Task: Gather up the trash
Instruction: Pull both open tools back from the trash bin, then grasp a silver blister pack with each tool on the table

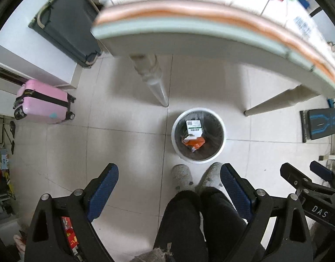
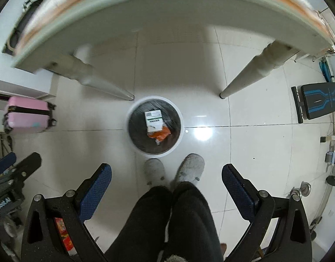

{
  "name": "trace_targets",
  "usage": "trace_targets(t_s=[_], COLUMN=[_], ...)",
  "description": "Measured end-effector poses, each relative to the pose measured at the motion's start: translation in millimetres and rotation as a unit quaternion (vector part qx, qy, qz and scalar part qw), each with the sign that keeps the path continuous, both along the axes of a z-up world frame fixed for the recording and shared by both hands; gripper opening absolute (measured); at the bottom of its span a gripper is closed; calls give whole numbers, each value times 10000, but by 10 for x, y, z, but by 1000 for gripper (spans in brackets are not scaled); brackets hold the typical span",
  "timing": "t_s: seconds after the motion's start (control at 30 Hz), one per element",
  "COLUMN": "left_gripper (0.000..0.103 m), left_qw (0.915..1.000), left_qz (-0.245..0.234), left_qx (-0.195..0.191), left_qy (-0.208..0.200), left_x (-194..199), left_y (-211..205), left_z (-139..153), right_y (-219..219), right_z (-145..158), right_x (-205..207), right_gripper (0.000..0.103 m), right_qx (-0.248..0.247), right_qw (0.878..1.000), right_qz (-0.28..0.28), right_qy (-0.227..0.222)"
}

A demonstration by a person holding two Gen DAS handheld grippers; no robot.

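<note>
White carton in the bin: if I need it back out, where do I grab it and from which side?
Come straight down from above with the open right gripper. The carton lies flat on the orange wrapper inside the bin, so the walls block any side approach. Close across its two long edges, the narrower span; that probably fits the jaws.

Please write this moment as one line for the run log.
left tool: open, empty | right tool: open, empty | bin: holds white box, orange wrapper | both above bin
</note>
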State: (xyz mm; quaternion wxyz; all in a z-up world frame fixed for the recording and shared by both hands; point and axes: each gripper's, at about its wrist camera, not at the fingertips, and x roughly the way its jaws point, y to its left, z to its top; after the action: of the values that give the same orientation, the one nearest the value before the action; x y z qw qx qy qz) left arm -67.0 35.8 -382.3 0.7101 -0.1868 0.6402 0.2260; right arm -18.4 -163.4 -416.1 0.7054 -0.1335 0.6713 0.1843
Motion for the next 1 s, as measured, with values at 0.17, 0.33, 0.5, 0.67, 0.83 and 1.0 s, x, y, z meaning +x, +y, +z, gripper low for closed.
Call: trace_targets(t_s=[0.17, 0.33, 0.5, 0.67, 0.83, 1.0], left_gripper=[95, 103, 103, 103, 103, 103], left_qw=[9991, 9952, 9927, 9929, 9930, 9925], left_qz=[81, 132, 201, 311, 561, 894], left_qx=[322, 791, 1000, 1116, 1002, 743], left_qy=[-267, -565, -650, -268, 284, 389], left_x=[104, 491, 1110, 1773, 2310, 2733], left_y=[67, 69, 56, 112, 244, 374], left_z=[523, 862, 923, 784, 512, 422], right_y=[7, 54, -179, -375, -167, 217], right_z=[765, 1389, 1682, 1430, 868, 553], right_x=[69, 549, 1560, 2670, 3396, 3685], right_gripper=[102, 102, 102, 102, 96, 82], right_qx=[331, 167, 5, 223, 119, -236], right_qw=[9992, 9989, 9947, 9802, 9719, 9811], right_qz=[-194, -46, -738, -1921, -2349, -1920], right_qy=[-55, -447, -714, -425, -127, 2])
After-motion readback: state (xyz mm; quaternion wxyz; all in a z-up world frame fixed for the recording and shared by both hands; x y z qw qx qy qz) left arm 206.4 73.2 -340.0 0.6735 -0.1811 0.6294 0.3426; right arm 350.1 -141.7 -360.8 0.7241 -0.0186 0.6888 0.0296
